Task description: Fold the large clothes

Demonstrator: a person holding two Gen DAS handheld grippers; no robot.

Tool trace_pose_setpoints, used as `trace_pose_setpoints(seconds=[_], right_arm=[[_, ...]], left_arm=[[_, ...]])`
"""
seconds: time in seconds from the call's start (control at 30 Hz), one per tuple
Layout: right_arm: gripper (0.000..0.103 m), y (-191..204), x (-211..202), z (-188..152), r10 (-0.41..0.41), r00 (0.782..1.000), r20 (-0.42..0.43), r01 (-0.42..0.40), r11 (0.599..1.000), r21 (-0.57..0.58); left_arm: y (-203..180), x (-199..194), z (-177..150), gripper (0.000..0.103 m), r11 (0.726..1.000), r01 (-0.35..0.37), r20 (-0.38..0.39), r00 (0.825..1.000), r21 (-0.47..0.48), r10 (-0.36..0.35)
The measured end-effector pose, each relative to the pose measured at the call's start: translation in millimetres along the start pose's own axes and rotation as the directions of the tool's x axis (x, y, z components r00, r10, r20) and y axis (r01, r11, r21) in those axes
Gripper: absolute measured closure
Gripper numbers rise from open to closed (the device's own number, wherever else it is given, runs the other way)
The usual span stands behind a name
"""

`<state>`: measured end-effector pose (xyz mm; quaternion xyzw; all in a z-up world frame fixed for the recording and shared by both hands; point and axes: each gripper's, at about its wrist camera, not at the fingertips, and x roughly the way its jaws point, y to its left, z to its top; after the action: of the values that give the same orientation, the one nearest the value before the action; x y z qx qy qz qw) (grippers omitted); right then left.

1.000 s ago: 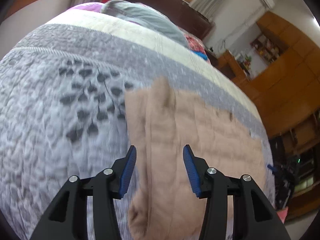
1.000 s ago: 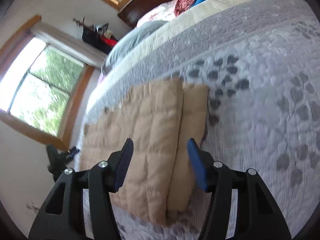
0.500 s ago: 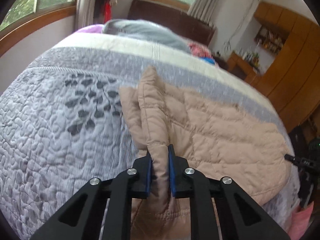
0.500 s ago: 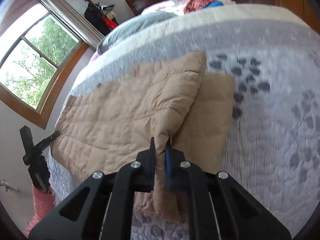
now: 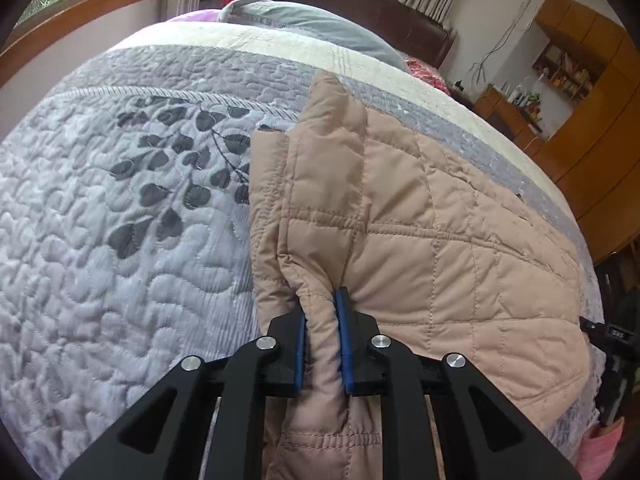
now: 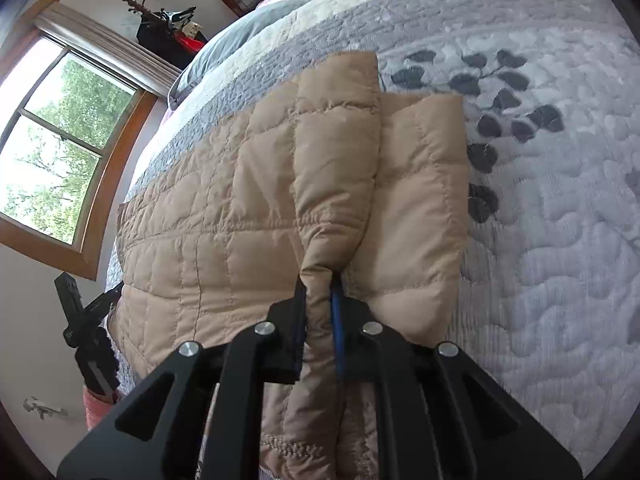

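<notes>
Left gripper: clamped tight on a raised ridge of the quilted tan jacket; the blue pads press the fabric from both sides, and the pinched fold stands up between them.

Right gripper: likewise clenched on a bunched fold of the same jacket; one blue pad shows, the other is hidden behind the cloth.

Jacket, left wrist view: lies spread on the bed, filling the frame from centre out toward 3 and 4 o'clock. A puffy doubled-over strip runs from the gripper up toward 12 o'clock, ending in a rounded tip. A second, flatter layer peeks out at its 9 o'clock side.

Jacket, right wrist view: the broad quilted panel stretches toward 9 o'clock; the lifted fold climbs toward 12 o'clock, and a lower flap lies just beside it at 2 o'clock, flat on the cover.

Bedspread: pale grey quilted cover with a dark leaf print near the jacket's edge, at 10 o'clock in the left view and 2 o'clock in the right.

Pillow: grey, at the head of the bed, toward 12 o'clock.

Window: wood-framed, greenery outside, at 9 o'clock in the right view.

Wardrobe: orange-brown wood, at 2 o'clock in the left view.

Tripod: black, beside the bed at 8 o'clock in the right view.
</notes>
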<state>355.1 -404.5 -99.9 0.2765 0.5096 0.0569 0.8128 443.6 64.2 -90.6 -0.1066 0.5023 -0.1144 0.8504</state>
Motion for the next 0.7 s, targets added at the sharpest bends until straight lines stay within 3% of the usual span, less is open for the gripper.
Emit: trace_pose_setpoints(seconds=[0.1, 0.17, 0.23, 0.37, 0.47, 0.53, 0.7], right_arm=[[0.081, 12, -30, -12, -0.105, 0.992, 0.07, 0.108, 0.993, -0.041], [0.081, 27, -45, -18, -0.136, 0.985, 0.107, 0.144, 0.987, -0.071], [0.081, 43, -55, -29, -0.145, 0.983, 0.11, 0.156, 0.983, -0.099], [0.081, 83, -50, -58, -0.151, 0.984, 0.098, 0.166, 0.971, -0.173], [0.081, 115, -33, -71, -0.122, 0.99, 0.065, 0.133, 0.97, -0.206], [0.081, 135, -20, -79, -0.146, 0.987, 0.068, 0.158, 0.959, -0.236], [0.081, 144, 11, -91, -0.186, 0.982, 0.033, 0.189, 0.955, -0.229]], left_arm=[[5, -26, 1, 0.08, 0.999, -0.023, 0.04, 0.999, -0.023, 0.024], [-2, -51, -6, 0.078, 0.994, -0.109, 0.117, 0.987, 0.001, 0.108], [-15, -67, -17, 0.078, 0.986, -0.159, 0.162, 0.975, 0.048, 0.149], [-61, -83, -45, 0.078, 0.981, -0.131, 0.171, 0.98, 0.145, 0.106], [-97, -77, -62, 0.078, 0.97, -0.109, 0.154, 0.985, 0.218, 0.076], [-124, -70, -74, 0.078, 0.958, -0.101, 0.149, 0.987, 0.269, 0.062], [-150, -42, -91, 0.078, 0.946, -0.094, 0.1, 0.993, 0.31, 0.065]])
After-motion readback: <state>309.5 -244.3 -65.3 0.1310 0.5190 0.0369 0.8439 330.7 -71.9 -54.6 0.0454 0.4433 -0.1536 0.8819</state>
